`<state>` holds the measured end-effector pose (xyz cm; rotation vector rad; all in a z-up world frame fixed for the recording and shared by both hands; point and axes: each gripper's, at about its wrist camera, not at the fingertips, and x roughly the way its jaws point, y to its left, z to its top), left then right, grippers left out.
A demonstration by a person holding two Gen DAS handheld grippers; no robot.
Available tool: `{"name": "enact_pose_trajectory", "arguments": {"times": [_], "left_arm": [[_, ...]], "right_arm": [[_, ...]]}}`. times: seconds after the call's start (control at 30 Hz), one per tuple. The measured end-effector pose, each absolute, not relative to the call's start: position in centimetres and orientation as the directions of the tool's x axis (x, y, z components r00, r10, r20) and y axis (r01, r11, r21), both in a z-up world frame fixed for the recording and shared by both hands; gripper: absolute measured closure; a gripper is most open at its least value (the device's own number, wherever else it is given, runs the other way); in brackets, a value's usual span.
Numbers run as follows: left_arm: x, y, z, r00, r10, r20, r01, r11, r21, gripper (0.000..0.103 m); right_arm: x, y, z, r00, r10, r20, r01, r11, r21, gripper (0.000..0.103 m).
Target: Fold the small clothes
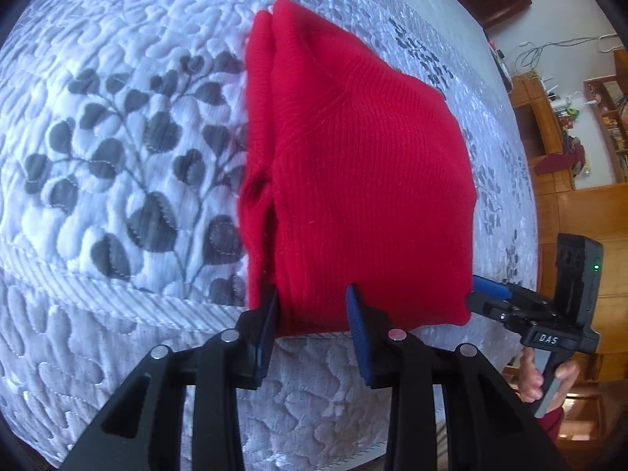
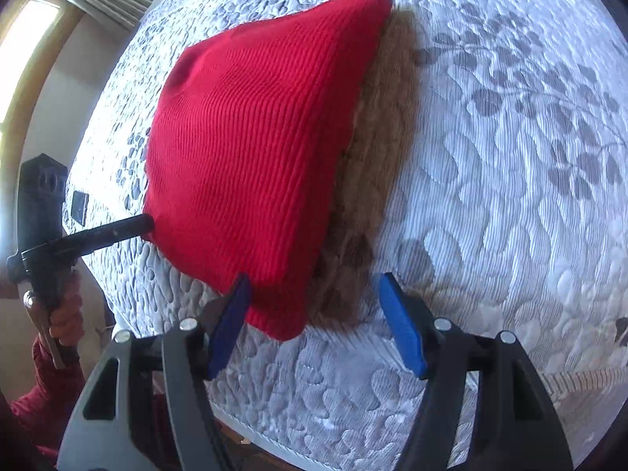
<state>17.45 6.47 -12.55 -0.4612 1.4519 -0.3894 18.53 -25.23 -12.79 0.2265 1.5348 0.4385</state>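
Red ribbed-knit garment (image 1: pixel 365 180) folded on quilted leaf-print bedspread (image 1: pixel 117 157), left hand-held gripper (image 1: pixel 314 325) and right hand-held gripper (image 2: pixel 314 322) both parted, gripping nothing

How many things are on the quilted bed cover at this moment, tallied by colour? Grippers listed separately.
Red: 1, folded knit garment
Brown: 1, fuzzy item showing from under the red one
Black: 1, small square object
Grippers: 2, left gripper, right gripper
Total: 5

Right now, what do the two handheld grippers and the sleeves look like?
Both grippers are black plastic with silver pivot pins and flat blue pads on the jaws. The left gripper matches the right gripper. The right gripper's body shows white letters DAS and a green light. The sleeves are dark red.
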Motion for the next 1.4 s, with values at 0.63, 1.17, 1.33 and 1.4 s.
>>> {"name": "enact_pose_trajectory", "arguments": {"times": [0.63,1.17,1.33,1.4], "left_arm": [[16.9,7.7,-14.4,0.111,-0.508,-0.854,-0.066,0.854,-0.516,0.095],[17.9,6.5,-14.9,0.062,-0.570,-0.819,-0.123,0.810,-0.573,0.081],[16.2,3.6,-14.9,0.030,-0.523,-0.852,-0.044,0.851,-0.524,0.082],[16.2,3.3,-15.0,0.033,-0.507,-0.862,-0.030,0.861,-0.508,0.082]], "right_arm": [[18.4,-24.3,-14.4,-0.075,0.463,-0.883,-0.112,0.876,0.468,0.035],[18.7,-24.3,-14.7,-0.129,0.579,-0.805,-0.060,0.806,0.590,0.090],[17.6,-26.3,-11.8,-0.107,0.465,-0.879,-0.146,0.867,0.476,0.091],[17.3,-25.7,-14.0,-0.147,0.442,-0.885,-0.145,0.875,0.461,0.091]]}}
